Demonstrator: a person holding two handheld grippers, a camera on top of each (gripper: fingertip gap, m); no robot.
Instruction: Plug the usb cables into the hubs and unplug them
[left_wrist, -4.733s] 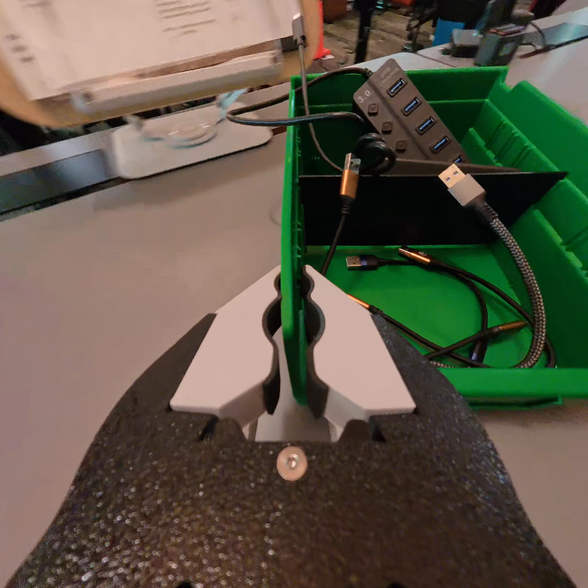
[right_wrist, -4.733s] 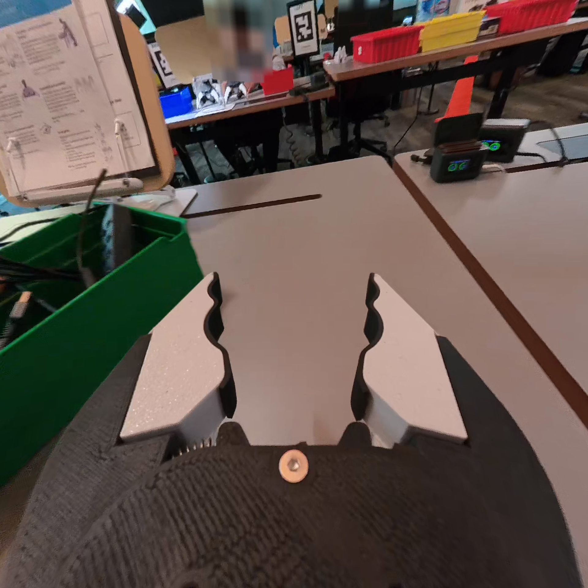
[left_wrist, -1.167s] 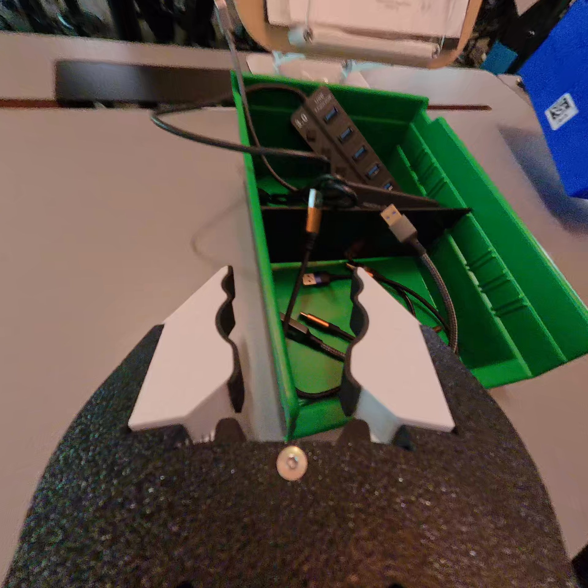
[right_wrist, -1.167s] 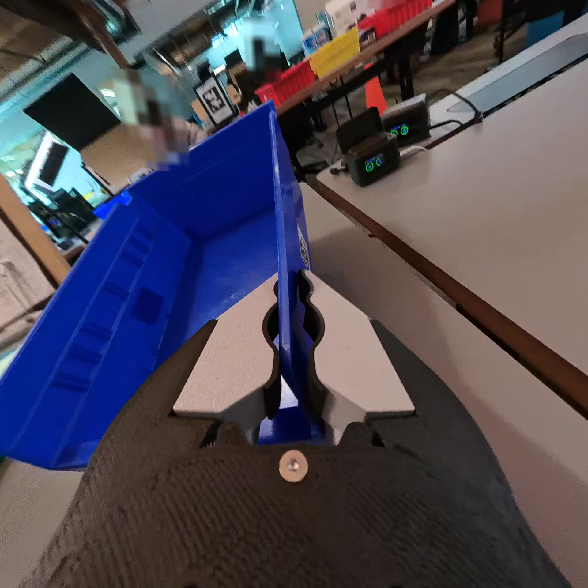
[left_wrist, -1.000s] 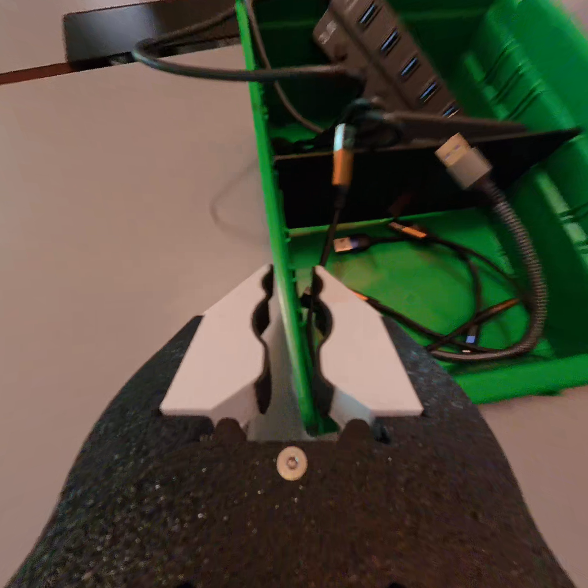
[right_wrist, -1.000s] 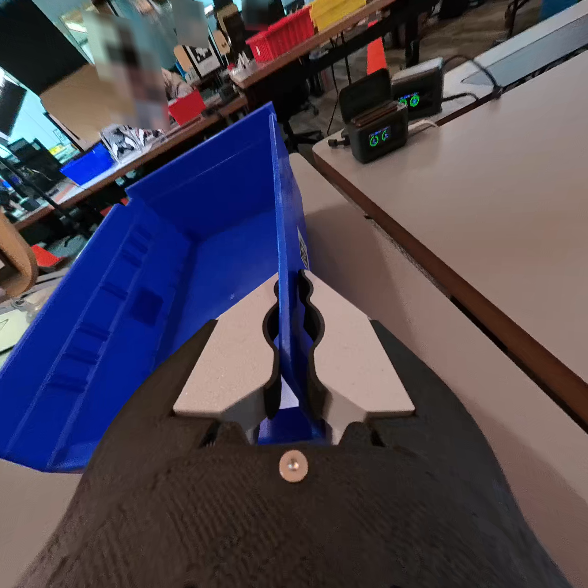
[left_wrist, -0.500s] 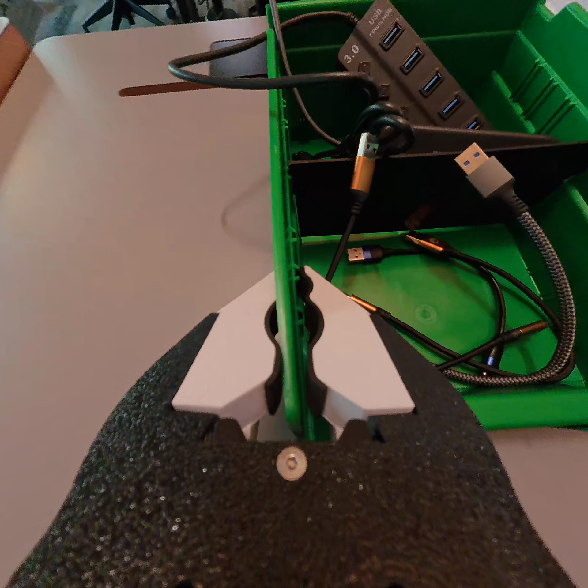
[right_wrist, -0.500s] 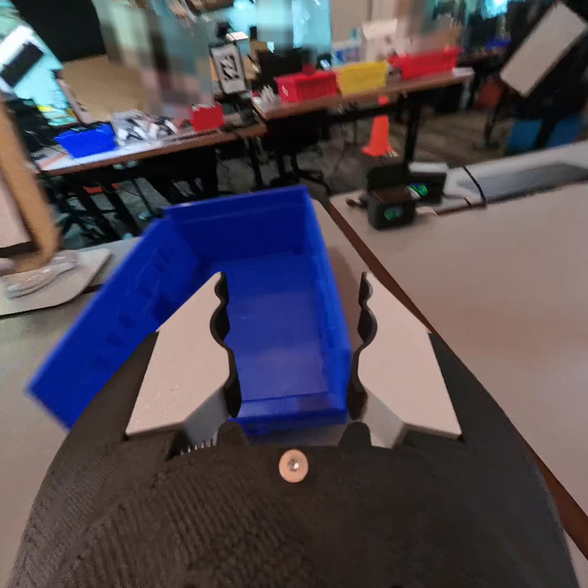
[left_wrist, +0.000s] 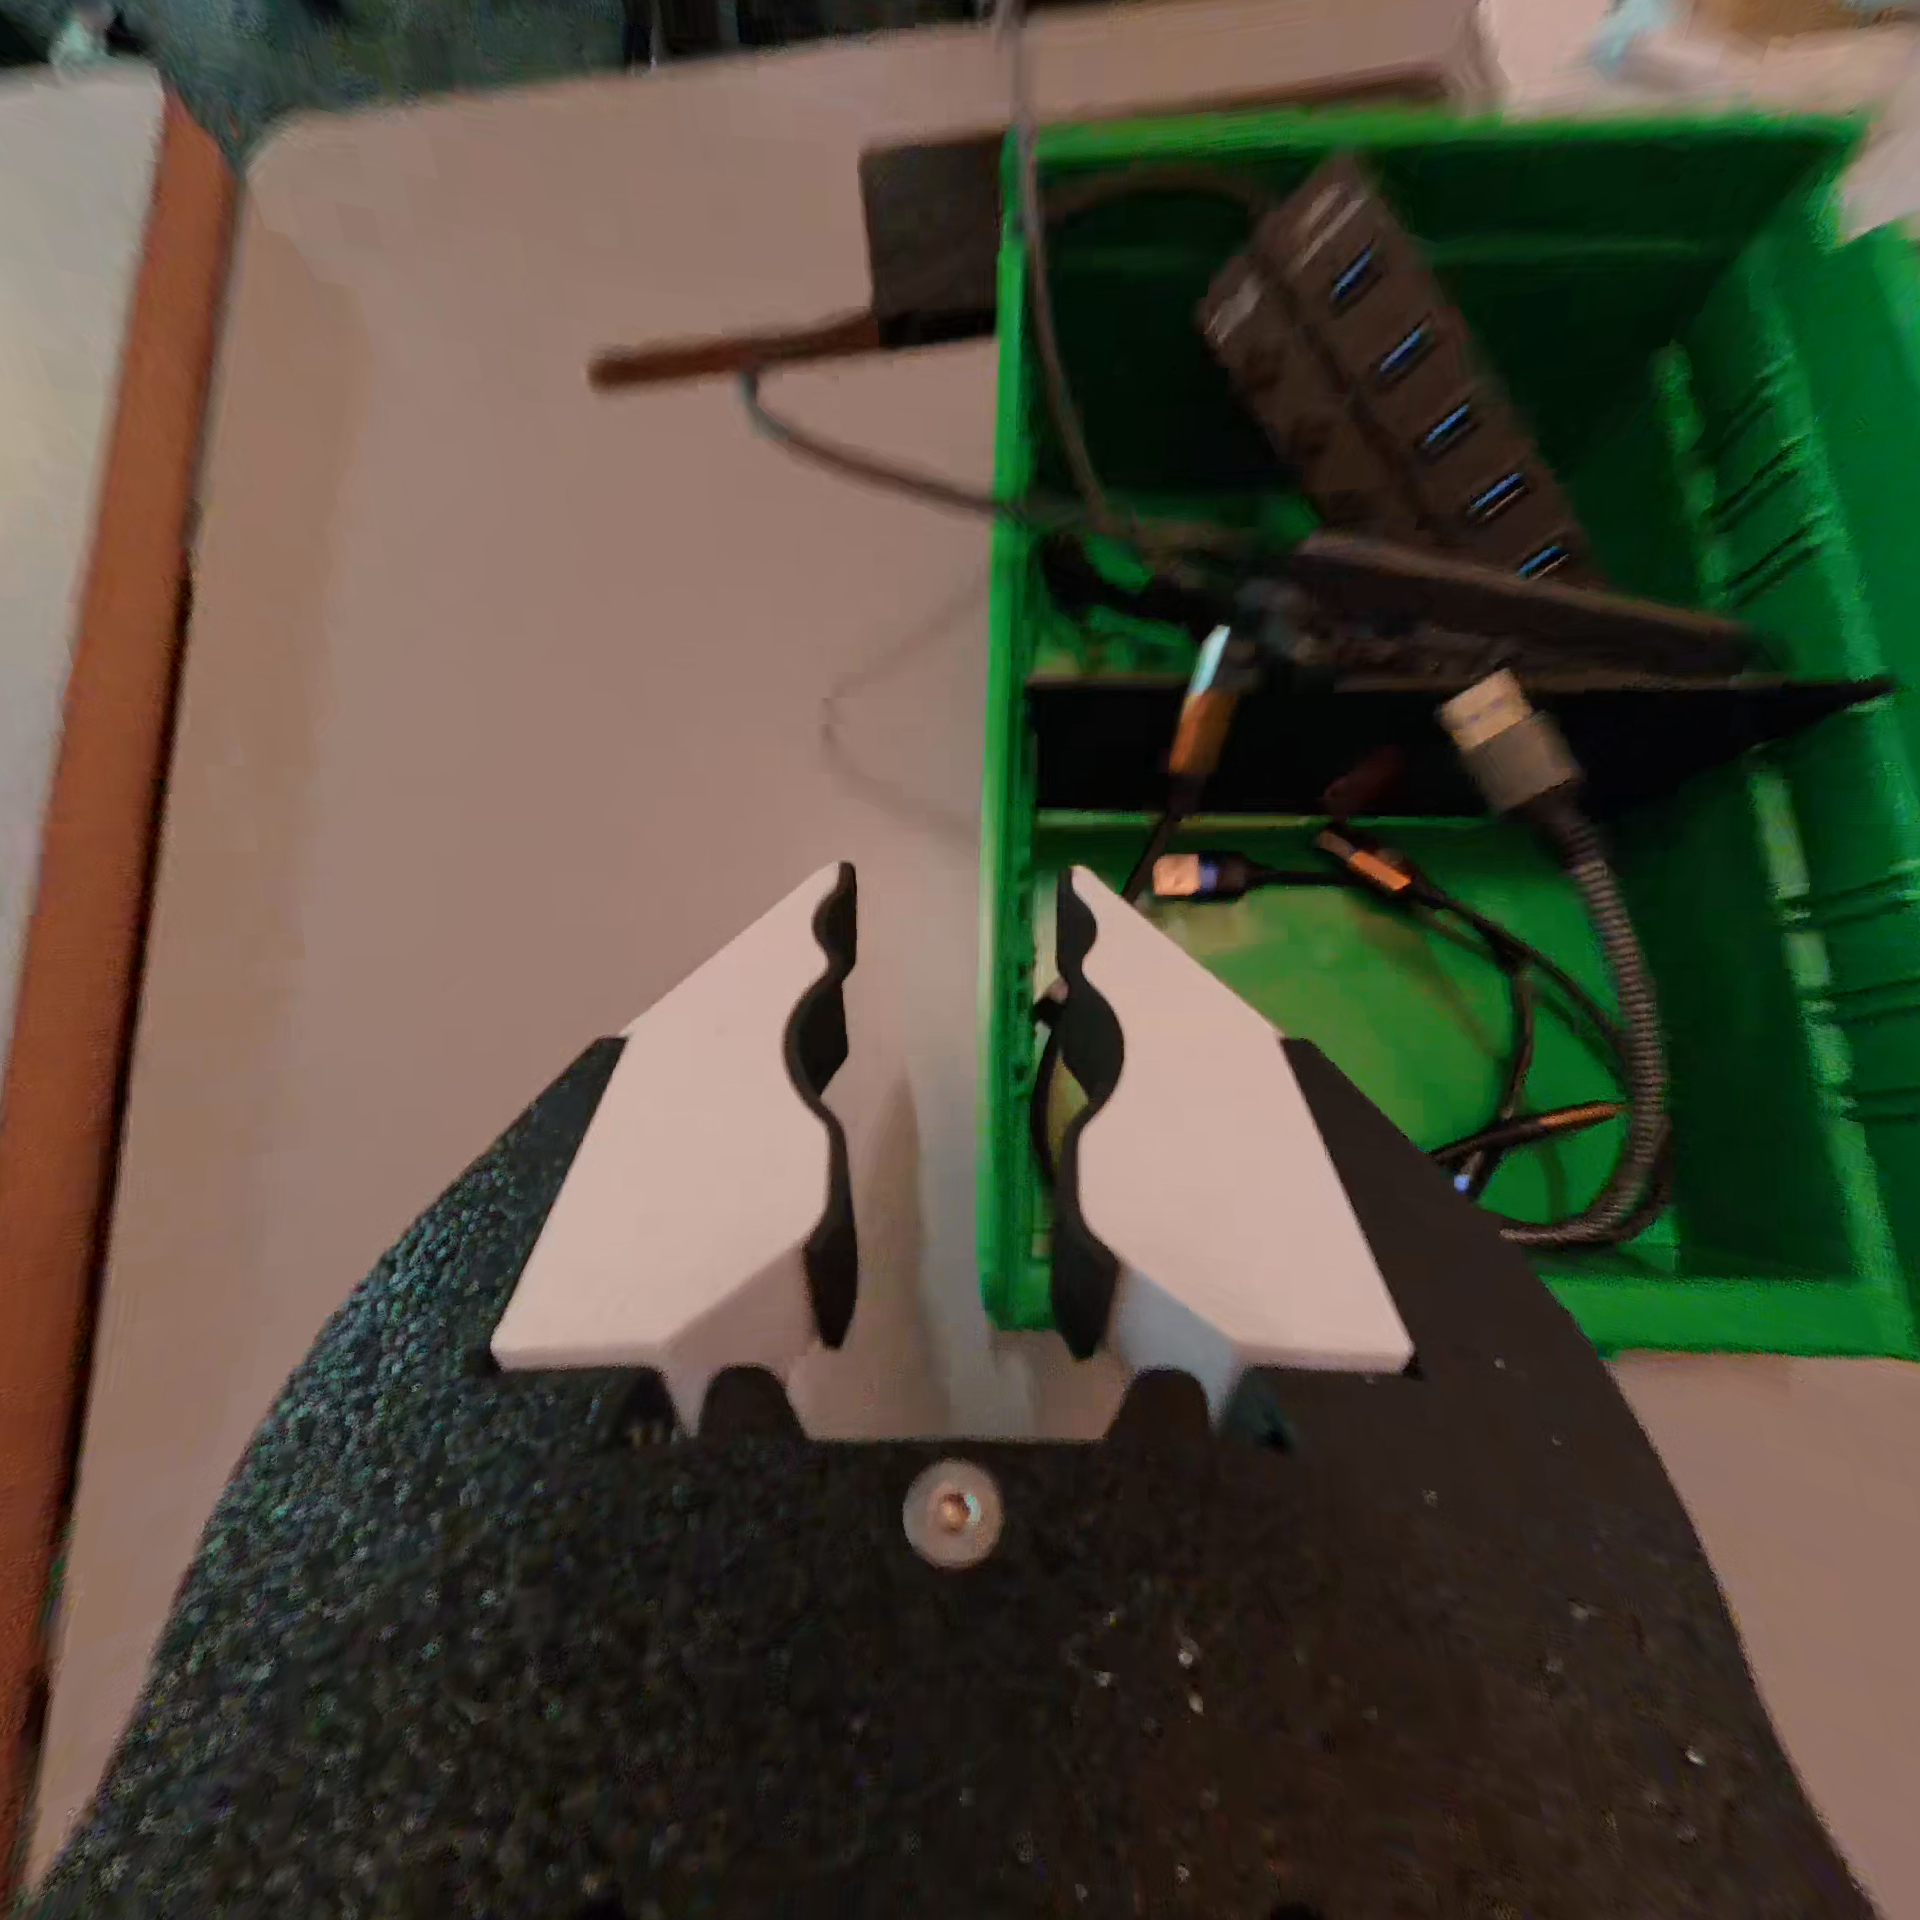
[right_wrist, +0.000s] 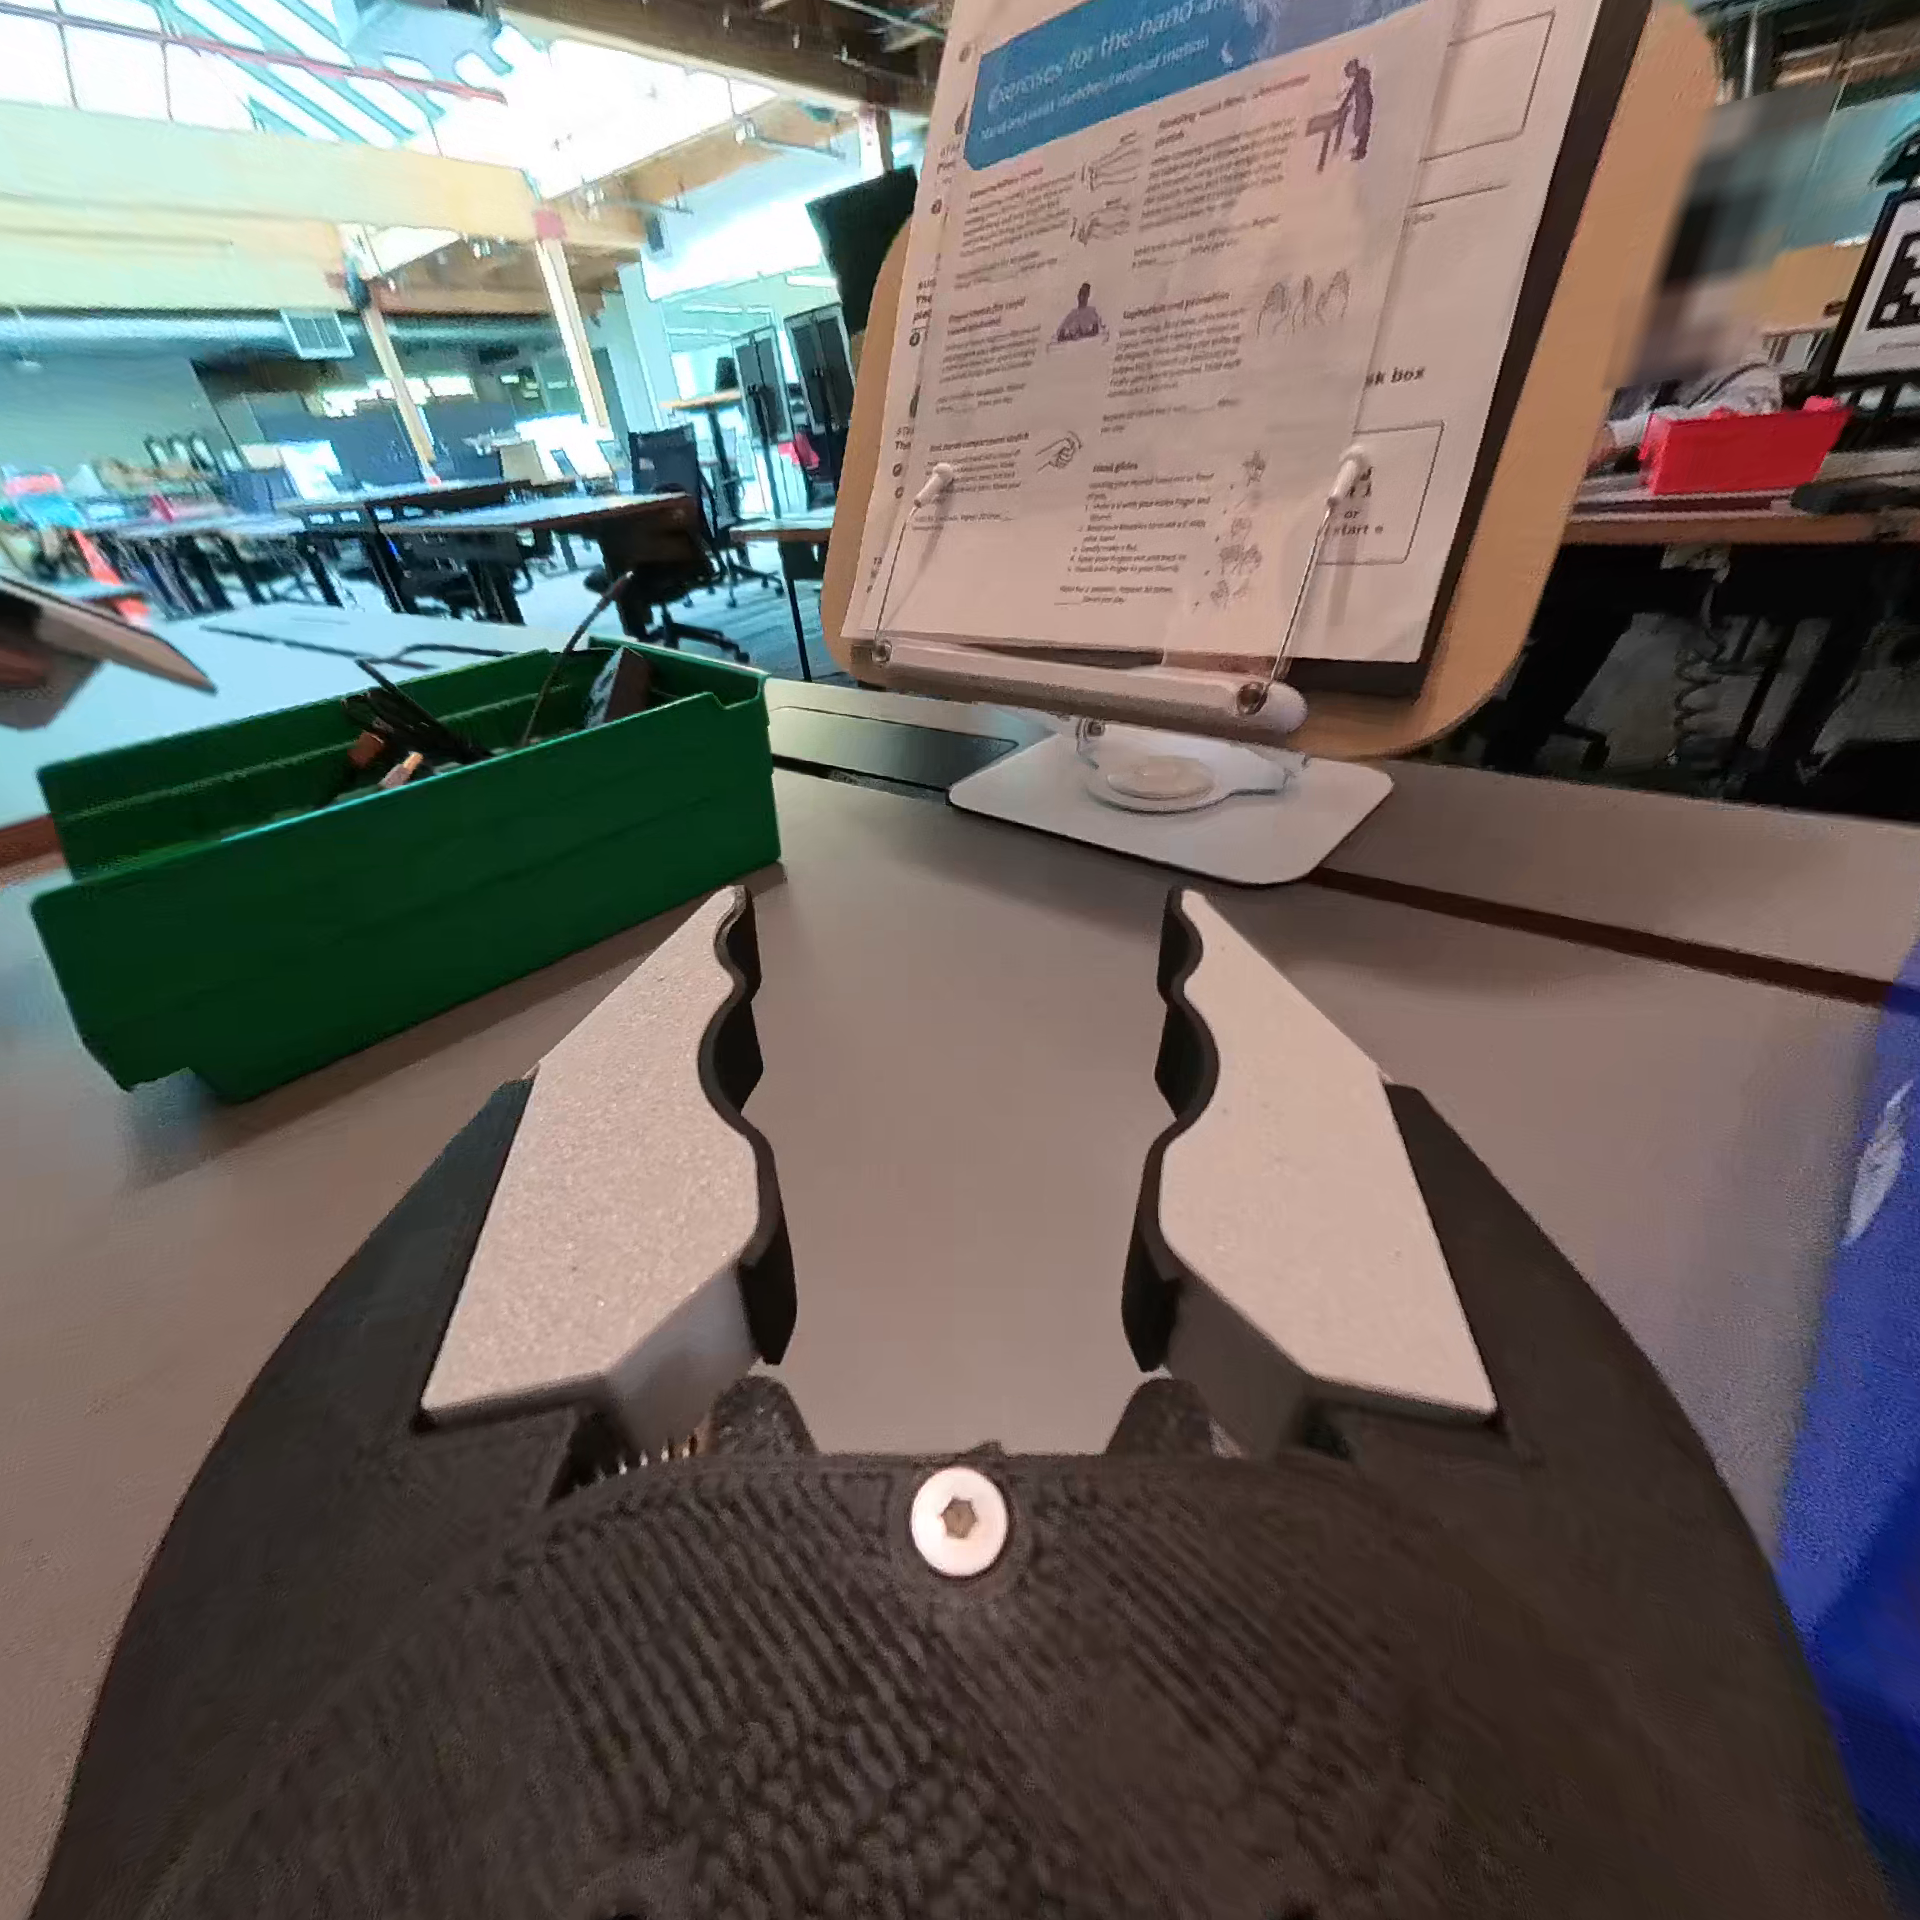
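both sets of fingers have let go since half a second ago: the left gripper (left_wrist: 956, 883) now stands spread astride the green bin's (left_wrist: 1006, 1039) left wall, no longer clamped on it, and the right gripper (right_wrist: 956, 904) hangs released over bare tabletop (right_wrist: 956, 1039). inside the bin, the black usb hub (left_wrist: 1392, 374) leans behind a black divider (left_wrist: 1351, 738), loose usb cables (left_wrist: 1558, 987) in front.

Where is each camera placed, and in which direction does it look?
Left wrist view: on the left claw, looking down at the green bin with hub and cables; own open fingers straddle the bin's side wall.
Right wrist view: on the right claw, low over the table, facing a document stand; own open fingers show.
Shared: the green bin.
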